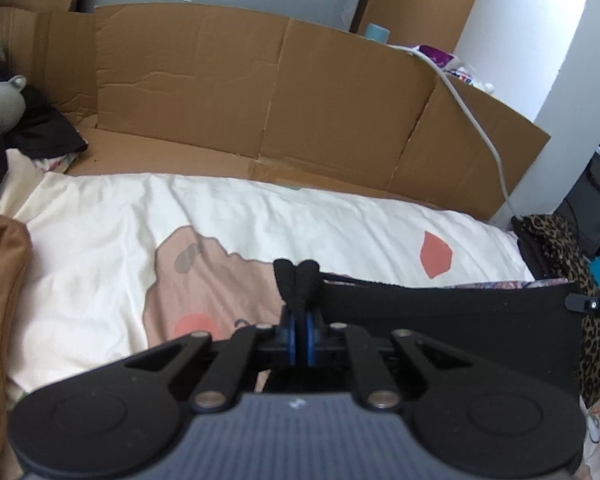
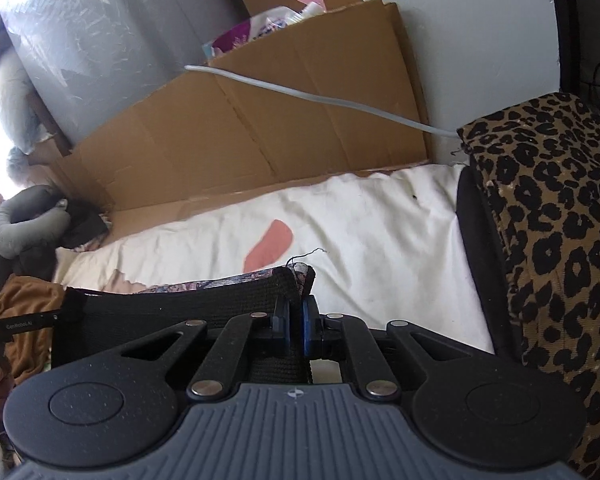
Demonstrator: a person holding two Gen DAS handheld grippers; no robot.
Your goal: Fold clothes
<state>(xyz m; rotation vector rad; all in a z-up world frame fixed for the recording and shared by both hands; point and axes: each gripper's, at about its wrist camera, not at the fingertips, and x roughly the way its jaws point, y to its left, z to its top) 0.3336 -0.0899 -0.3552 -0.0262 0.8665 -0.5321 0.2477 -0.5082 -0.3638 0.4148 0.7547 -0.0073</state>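
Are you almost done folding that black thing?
Not yet. Nothing folded is in view. In hand: the left hand-held gripper and right hand-held gripper each pinch an end of the black garment, stretched between them above the white bedsheet. Left: folding it; the leopard-print cloth waits.

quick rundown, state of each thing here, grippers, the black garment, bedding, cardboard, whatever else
left gripper: shut on the black garment's edge
right gripper: shut on the black garment's other end
black garment: held stretched between both grippers, above the bed
white duvet: spread flat, lightly wrinkled
cardboard: unfolded, propped along the wall
leopard-print cloth: draped over a dark object
white cable: trailing loose across the cardboard
brown fabric: crumpled in a heap
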